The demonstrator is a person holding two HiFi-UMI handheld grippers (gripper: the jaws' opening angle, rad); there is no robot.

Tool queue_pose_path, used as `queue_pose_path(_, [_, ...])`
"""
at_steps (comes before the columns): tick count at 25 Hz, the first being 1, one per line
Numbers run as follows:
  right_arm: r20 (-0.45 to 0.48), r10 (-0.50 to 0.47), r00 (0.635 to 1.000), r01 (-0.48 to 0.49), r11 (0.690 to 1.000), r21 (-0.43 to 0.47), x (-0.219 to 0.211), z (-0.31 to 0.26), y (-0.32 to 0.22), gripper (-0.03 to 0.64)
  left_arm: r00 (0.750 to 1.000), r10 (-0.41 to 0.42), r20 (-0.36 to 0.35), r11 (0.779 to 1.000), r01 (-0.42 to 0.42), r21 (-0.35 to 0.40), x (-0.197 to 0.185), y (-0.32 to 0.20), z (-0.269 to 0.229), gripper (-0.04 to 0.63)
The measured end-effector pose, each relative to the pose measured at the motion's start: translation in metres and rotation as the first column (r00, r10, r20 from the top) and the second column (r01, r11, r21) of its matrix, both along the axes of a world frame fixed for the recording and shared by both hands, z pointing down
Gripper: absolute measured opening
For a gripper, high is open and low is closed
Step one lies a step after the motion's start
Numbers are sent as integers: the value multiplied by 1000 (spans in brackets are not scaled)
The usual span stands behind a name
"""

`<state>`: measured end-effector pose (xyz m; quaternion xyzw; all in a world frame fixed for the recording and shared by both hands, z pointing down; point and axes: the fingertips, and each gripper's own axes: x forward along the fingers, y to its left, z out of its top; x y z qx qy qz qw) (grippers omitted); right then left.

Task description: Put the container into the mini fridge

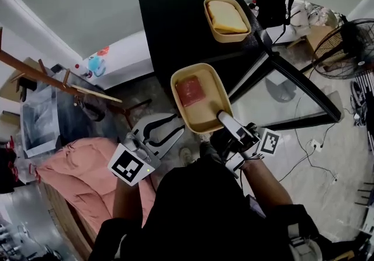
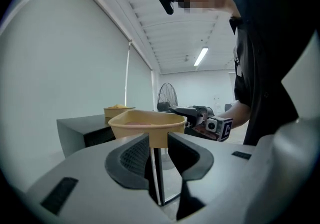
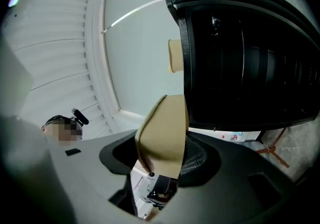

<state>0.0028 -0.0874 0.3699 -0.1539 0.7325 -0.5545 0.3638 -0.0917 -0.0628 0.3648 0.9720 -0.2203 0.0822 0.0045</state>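
Note:
A tan container (image 1: 197, 96) with a pink slab of food hangs in front of the black mini fridge (image 1: 175, 26). My right gripper (image 1: 225, 118) is shut on its near rim. In the right gripper view the container's wall (image 3: 165, 133) fills the space between the jaws, with the fridge (image 3: 250, 57) just beyond. The fridge's glass door (image 1: 292, 87) stands swung open to the right. My left gripper (image 1: 178, 124) is open, low and left of the container, holding nothing. In the left gripper view the container (image 2: 146, 123) shows just past the jaw tips.
A second tan container (image 1: 227, 18) with yellow food sits on top of the fridge. A standing fan (image 1: 350, 49) and a black bag (image 1: 274, 3) are at the right. Pink bedding (image 1: 76, 160) and a wooden rack (image 1: 52, 82) lie to the left. Cables run over the floor.

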Motion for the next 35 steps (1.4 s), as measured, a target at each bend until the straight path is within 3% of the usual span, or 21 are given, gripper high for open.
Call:
queue_pose_path(11, [-14,70,997,-70,997,-19,32,54,26,224,998,64,-5,993,-64,-96,19,19,37,126])
queue_pose_path(19, [-53,138,989,-142,987,-72,50,104,-2,224,997,69,17,989,-66,-134,27,21,55,126])
queue_pose_path(26, [-107,113,988,-123,988,-96,50,131,-34,224,1000,3,24,987,1,-161,14,15,59,124])
queue_pose_path(35, [-112,15,994,-23,997,-69,27,138,-65,224,993,-106,55,970,116,-214,-13,4,69,121])
